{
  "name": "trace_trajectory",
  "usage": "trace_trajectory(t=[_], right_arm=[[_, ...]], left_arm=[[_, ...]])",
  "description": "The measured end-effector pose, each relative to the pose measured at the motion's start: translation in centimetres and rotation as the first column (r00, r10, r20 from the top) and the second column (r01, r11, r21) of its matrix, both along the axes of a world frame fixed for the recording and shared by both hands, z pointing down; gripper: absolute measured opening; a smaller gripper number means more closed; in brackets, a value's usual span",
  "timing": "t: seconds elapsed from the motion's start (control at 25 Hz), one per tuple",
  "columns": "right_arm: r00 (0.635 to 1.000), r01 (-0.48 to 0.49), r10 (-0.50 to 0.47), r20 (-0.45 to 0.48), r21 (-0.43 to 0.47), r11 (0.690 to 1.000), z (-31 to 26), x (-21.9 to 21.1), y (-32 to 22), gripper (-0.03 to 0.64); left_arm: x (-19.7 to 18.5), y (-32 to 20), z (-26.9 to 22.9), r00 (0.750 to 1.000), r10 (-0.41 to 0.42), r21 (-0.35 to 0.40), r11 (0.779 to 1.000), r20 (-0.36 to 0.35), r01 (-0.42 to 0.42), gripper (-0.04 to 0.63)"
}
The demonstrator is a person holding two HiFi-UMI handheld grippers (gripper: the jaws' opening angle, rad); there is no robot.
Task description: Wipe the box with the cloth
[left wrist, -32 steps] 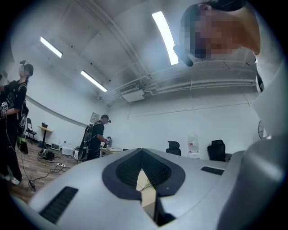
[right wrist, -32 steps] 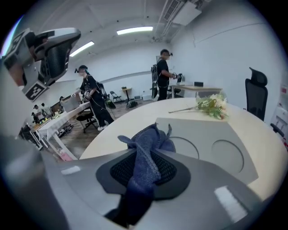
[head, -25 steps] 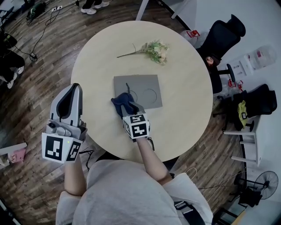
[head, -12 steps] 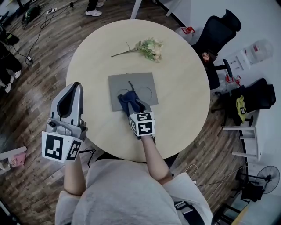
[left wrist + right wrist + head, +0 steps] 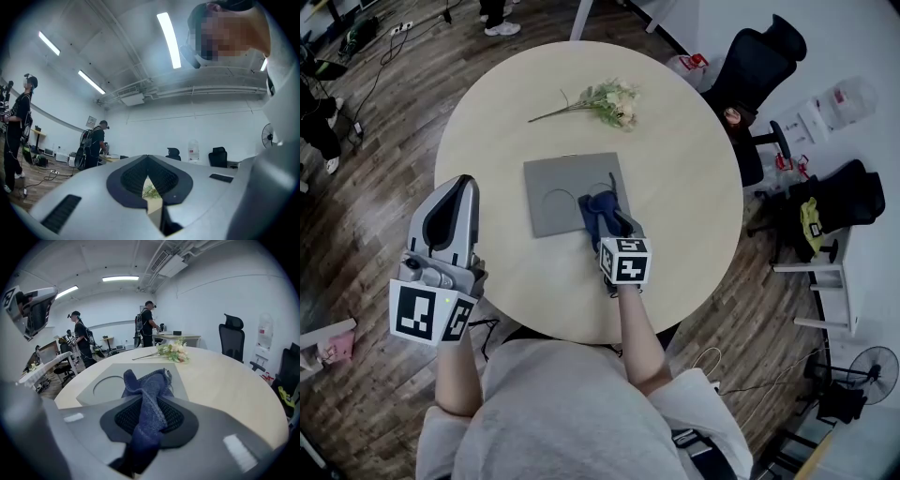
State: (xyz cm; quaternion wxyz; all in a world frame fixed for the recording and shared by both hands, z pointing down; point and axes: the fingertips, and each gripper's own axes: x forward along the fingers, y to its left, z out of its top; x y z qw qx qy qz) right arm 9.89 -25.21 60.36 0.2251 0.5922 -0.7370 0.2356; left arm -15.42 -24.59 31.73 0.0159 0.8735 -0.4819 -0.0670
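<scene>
A flat grey box (image 5: 565,192) with two circle marks lies in the middle of the round table (image 5: 684,169). My right gripper (image 5: 607,230) is shut on a dark blue cloth (image 5: 602,210) and presses it on the box's right edge. In the right gripper view the cloth (image 5: 147,390) bunches between the jaws (image 5: 145,423) and trails over the box (image 5: 110,380). My left gripper (image 5: 459,192) hovers off the table's left side, shut and holding nothing; in its own view the gripper (image 5: 149,180) points toward the flowers.
A sprig of artificial flowers (image 5: 605,101) lies on the far part of the table. A black office chair (image 5: 759,66) stands to the right, with bags and clutter beyond it. Other people (image 5: 146,326) stand in the room.
My right gripper has swept the cloth rightward across the box, from its near-left part to its right edge. The left gripper has stayed still.
</scene>
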Motion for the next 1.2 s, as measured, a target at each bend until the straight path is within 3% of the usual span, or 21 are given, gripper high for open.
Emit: trace_trajectory(t=[0.64,0.92,1.2], right_arm=[[0.992,-0.119,0.119,-0.033,0.010,0.993,0.2,6.3,0.0,0.095],[0.992,-0.125,0.125,-0.026,0.003,0.992,0.1,6.7,0.2,0.095],[0.995,-0.099,0.099,-0.004,0.053,0.994,-2.2,6.6,2.5,0.097]], left_arm=[[-0.3,1.3,-0.4,1.000,-0.020,0.012,1.000,0.008,0.020,0.008],[0.3,3.0,-0.9,0.999,-0.043,0.019,0.999,0.017,0.043,0.008],[1.2,5.5,-2.1,0.997,-0.074,0.034,0.997,0.018,0.073,0.008]])
